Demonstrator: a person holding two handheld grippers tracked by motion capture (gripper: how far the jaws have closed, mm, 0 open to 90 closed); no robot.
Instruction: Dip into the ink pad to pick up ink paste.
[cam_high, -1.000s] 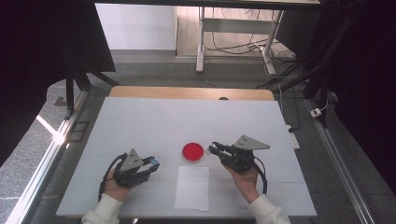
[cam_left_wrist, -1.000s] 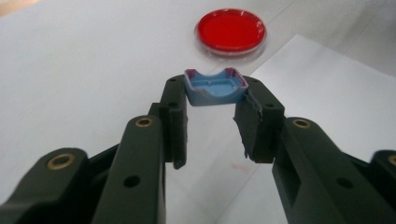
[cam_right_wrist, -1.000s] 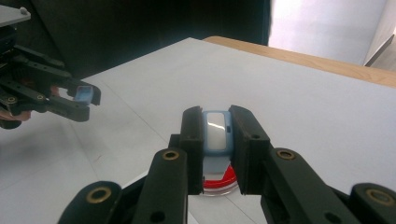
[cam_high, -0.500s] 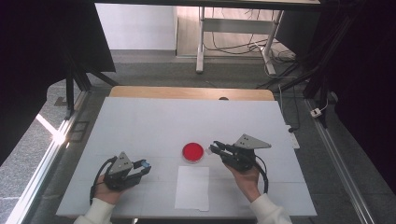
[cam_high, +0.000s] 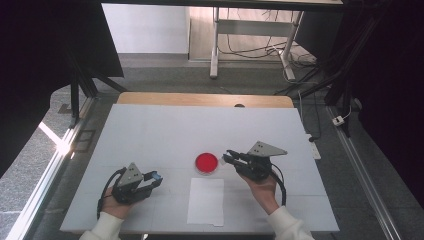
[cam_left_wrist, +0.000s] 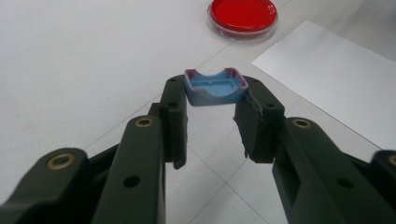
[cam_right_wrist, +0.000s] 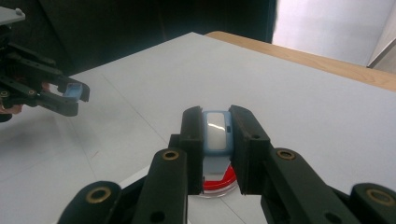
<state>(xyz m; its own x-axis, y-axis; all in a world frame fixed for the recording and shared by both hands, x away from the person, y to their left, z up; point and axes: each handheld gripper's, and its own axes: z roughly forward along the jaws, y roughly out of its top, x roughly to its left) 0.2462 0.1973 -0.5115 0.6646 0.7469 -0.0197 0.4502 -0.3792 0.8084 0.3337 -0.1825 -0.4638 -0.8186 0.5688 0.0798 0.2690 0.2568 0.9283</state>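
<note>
On the white table (cam_high: 150, 130), 2 hand-held grippers, one at each side of a red dish (cam_high: 206, 163). Left gripper (cam_high: 154, 178) low near the front left part of the table, jaws clamped on a small blue cap (cam_left_wrist: 215, 87); in the left gripper view, held between the 2 black fingertips (cam_left_wrist: 173, 100), hollow side turned up, with a reddish edge along its rim. Seen also from the right gripper view, far at the left, as a pale blue piece (cam_right_wrist: 74, 90) at the end of that gripper (cam_right_wrist: 70, 95). Right gripper (cam_high: 229, 157) just beside the red dish, at its right, jaws closed on a light blue and white piece (cam_right_wrist: 215, 130), upright between the pads (cam_right_wrist: 243, 135); what kind of object exactly, cannot tell. In the right gripper view, directly above the red dish (cam_right_wrist: 215, 186), not clear if touching it. Red dish round, with clear rim, flat on the table, near the middle. White sheet of paper (cam_high: 206, 201) flat in front of the dish, close to it, between the 2 hands. Wooden edge (cam_high: 205, 99) along the far side of the table.
</note>
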